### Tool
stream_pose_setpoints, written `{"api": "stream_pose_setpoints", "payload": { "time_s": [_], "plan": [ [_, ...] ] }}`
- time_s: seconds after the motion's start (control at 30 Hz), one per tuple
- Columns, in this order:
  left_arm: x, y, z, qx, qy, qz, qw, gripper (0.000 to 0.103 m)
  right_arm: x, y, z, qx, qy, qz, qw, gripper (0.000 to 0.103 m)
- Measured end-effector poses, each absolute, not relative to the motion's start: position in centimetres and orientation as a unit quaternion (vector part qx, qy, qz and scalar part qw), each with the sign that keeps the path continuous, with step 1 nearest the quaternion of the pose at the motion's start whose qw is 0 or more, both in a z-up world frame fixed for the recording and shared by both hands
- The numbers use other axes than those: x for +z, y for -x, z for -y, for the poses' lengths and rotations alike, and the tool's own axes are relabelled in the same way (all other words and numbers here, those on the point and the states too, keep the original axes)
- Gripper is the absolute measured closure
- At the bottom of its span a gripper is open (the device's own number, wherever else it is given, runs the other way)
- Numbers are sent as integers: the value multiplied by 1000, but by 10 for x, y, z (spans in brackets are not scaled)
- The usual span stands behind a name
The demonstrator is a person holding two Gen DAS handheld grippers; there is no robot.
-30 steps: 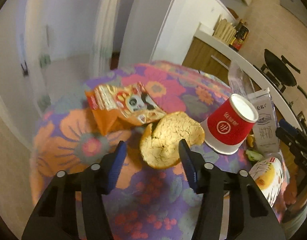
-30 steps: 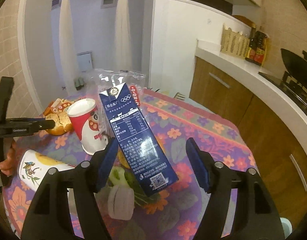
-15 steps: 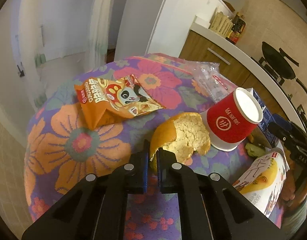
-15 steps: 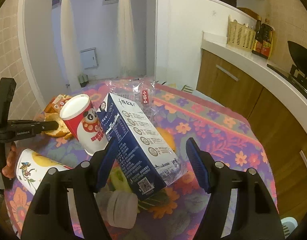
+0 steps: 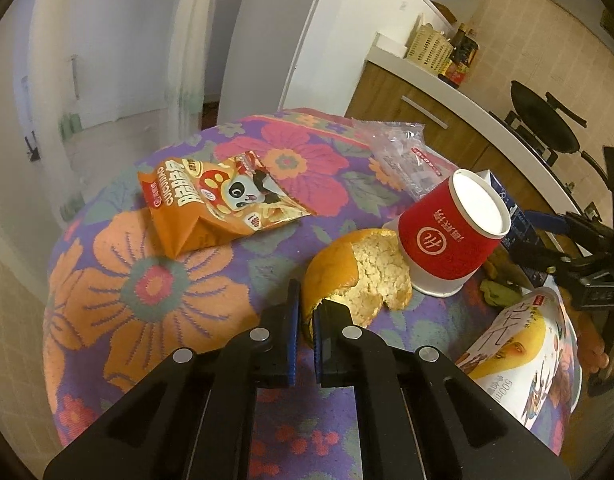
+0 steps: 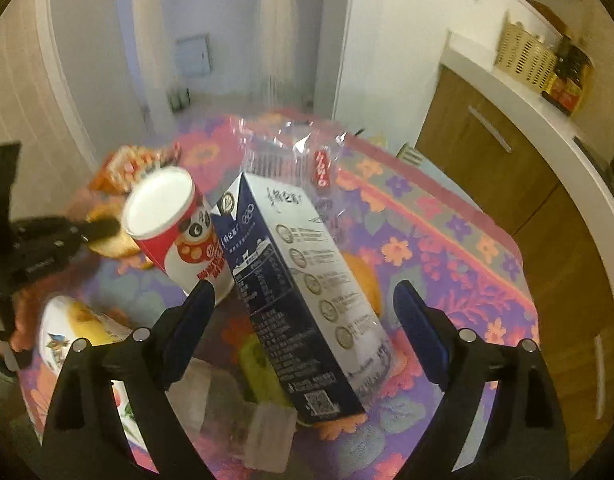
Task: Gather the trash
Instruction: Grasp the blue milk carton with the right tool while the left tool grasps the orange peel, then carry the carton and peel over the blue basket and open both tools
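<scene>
My left gripper point(image 5: 305, 312) is shut on the near rim of a curled orange peel point(image 5: 361, 276) lying on the flowered tablecloth point(image 5: 147, 280). The peel touches an upside-down red paper cup point(image 5: 447, 240). An orange panda snack bag point(image 5: 215, 204) lies further left. In the right wrist view a dark blue and white milk carton point(image 6: 307, 276) leans between the fingers of my right gripper point(image 6: 303, 292). Its jaws are opening and the pads stand off the carton's sides. The left gripper point(image 6: 101, 227) shows at the left, beside the red cup point(image 6: 175, 224).
A crumpled clear plastic wrapper point(image 6: 307, 148) lies behind the carton. A printed paper tub point(image 5: 519, 360) lies on its side near the table's edge. Green scraps point(image 6: 259, 364) and a white lump point(image 6: 267, 428) sit under the carton. A kitchen counter point(image 6: 547, 120) runs along the right.
My left jaws closed from wide open onto the peel's rim and stayed there. My right jaws spread wider around the carton, which now shows its white side.
</scene>
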State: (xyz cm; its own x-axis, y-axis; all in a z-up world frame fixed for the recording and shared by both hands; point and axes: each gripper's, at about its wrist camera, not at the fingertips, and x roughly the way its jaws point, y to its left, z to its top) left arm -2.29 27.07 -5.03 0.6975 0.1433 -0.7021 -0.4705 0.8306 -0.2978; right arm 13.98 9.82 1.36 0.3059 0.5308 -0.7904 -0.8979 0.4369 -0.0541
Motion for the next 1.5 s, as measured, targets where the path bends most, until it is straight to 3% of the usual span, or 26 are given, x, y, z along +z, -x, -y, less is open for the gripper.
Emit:
{"api": "stream_pose_setpoints", "payload": {
  "time_s": [0.2,0.27,0.5,0.93,1.23,1.5],
  "plan": [
    [-50,23,-268,165,232,-346,894,99,4,-137,-114,444,286,-367,766,20],
    [-50,23,-268,163,230,-347,894,99,2,-141,-115,438,286,-374,766,40],
    [-48,25,-266,163,233,-340,896,100,14,-157,-95,437,228,-380,783,67],
    [2,55,-246,152,237,-262,923,100,65,-121,-11,409,158,-295,849,69],
    [53,36,-166,69,201,-231,949,100,80,-102,81,366,94,-261,888,70],
    [63,-11,-68,-16,154,-256,954,100,59,-104,182,289,33,-276,916,70]
  ]
}}
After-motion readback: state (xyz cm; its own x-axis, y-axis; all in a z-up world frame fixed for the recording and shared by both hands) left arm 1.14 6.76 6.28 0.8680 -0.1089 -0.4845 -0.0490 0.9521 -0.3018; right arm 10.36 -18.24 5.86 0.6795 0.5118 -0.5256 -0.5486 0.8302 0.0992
